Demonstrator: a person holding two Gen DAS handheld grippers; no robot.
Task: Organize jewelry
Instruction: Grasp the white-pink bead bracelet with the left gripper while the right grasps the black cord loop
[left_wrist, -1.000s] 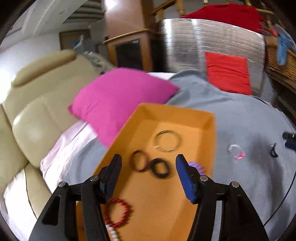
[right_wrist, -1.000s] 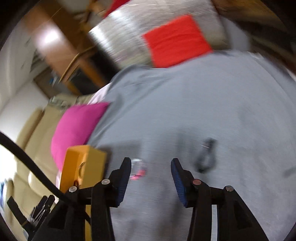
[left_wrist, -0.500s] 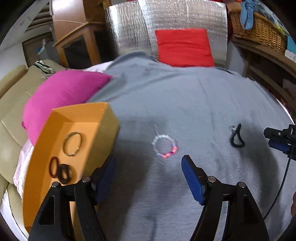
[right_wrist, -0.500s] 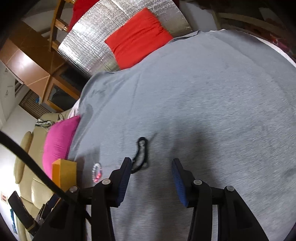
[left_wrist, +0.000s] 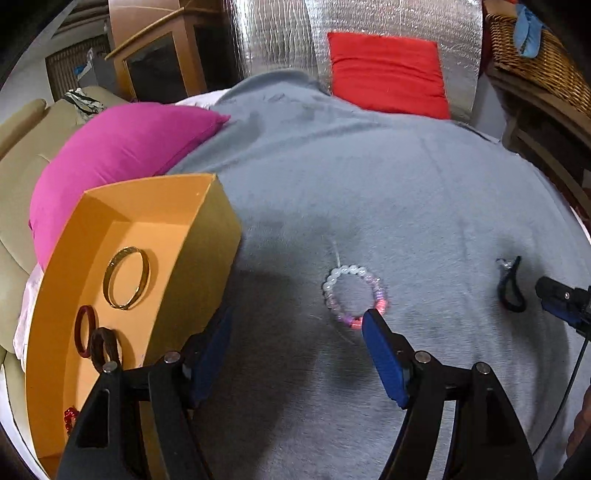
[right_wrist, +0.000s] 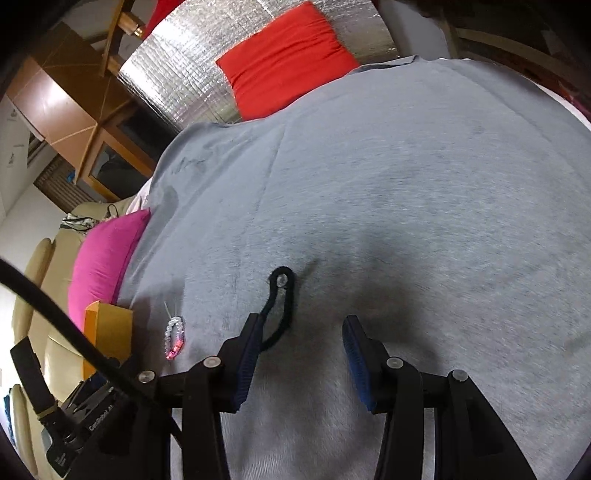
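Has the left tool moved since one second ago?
Yes. The left tool swung right, off the orange box, toward the beaded bracelet.

Right gripper (right_wrist: 301, 325) held low over grey blanket (right_wrist: 424, 192), blue-padded jaws spread apart. Black cord loop (right_wrist: 282, 306) lay on the cloth, near end touching or just behind the left fingertip. Pink-and-white bead bracelet (right_wrist: 173, 338) farther left, near orange box (right_wrist: 109, 332). Magenta pillow (right_wrist: 105, 254) beyond; red cushion (right_wrist: 284, 55) against silver panel.

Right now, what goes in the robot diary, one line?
left gripper: open | right gripper: open | bead bracelet, black loop: on blanket
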